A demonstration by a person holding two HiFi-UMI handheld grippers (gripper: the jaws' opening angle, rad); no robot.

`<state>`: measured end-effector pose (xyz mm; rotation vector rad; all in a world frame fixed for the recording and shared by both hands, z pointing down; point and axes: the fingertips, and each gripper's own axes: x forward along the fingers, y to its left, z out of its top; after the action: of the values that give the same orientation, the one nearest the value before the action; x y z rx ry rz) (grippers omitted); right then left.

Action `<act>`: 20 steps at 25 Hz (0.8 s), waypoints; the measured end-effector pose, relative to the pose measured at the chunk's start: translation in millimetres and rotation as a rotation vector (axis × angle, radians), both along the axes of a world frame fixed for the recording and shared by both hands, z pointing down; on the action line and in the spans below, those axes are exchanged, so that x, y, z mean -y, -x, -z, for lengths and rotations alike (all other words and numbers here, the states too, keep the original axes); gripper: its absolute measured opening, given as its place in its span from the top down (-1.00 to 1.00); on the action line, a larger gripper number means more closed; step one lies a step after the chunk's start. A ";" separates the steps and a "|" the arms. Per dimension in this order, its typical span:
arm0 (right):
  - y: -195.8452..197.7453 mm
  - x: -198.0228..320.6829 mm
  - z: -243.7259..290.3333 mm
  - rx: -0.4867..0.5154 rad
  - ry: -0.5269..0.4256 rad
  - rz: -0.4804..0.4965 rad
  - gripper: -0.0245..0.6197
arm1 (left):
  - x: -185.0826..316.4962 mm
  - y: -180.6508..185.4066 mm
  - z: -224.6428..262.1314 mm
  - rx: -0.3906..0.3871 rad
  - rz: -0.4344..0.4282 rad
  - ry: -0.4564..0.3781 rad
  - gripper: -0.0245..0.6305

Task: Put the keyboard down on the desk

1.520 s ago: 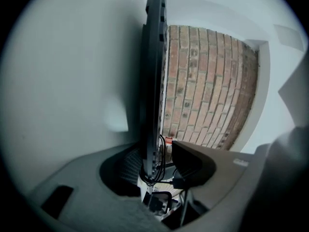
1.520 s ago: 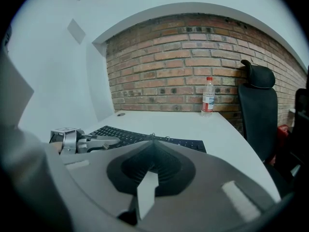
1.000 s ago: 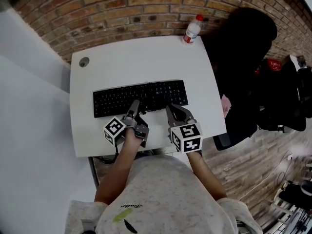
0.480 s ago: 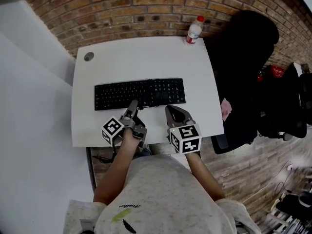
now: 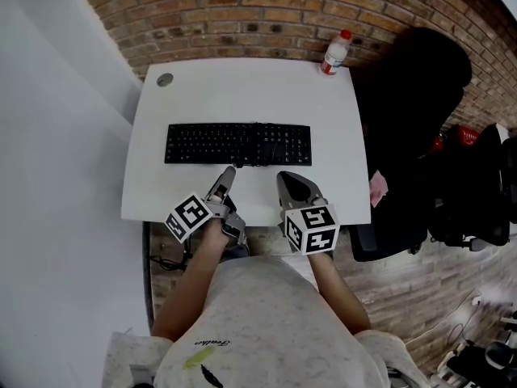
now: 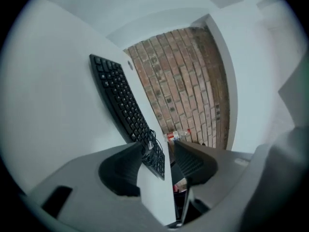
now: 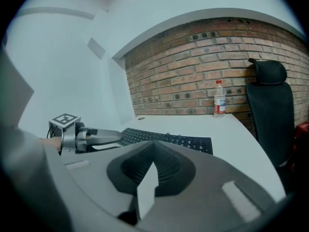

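Right hand-held gripper (image 5: 286, 178), jaws together, near one keyboard (image 5: 238, 144).

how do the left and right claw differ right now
Left claw: jaws apart, closing on nothing, rolled sideways. Right claw: jaws shut together, held level. Both are empty, near the desk's front edge, off the keyboard.
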<state>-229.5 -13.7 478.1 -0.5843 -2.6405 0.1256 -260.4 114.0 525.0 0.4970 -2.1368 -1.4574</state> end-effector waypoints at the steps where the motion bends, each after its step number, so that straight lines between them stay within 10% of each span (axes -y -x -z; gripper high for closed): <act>1: -2.8 -0.2 2.5 0.006 0.003 0.006 0.89 | 0.2 -4.2 4.3 0.030 -0.013 0.056 0.33; 11: -26.5 0.5 17.9 0.053 0.034 0.048 0.89 | 21.8 -41.9 42.5 0.342 -0.163 0.604 0.94; 20: -36.8 10.6 17.7 0.055 0.035 0.053 0.90 | 35.2 -50.0 39.4 0.355 -0.190 0.665 0.94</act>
<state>-192.8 -24.2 460.4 -0.6776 -2.6787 0.1426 -210.4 78.8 485.6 0.7050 -2.5832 -0.5187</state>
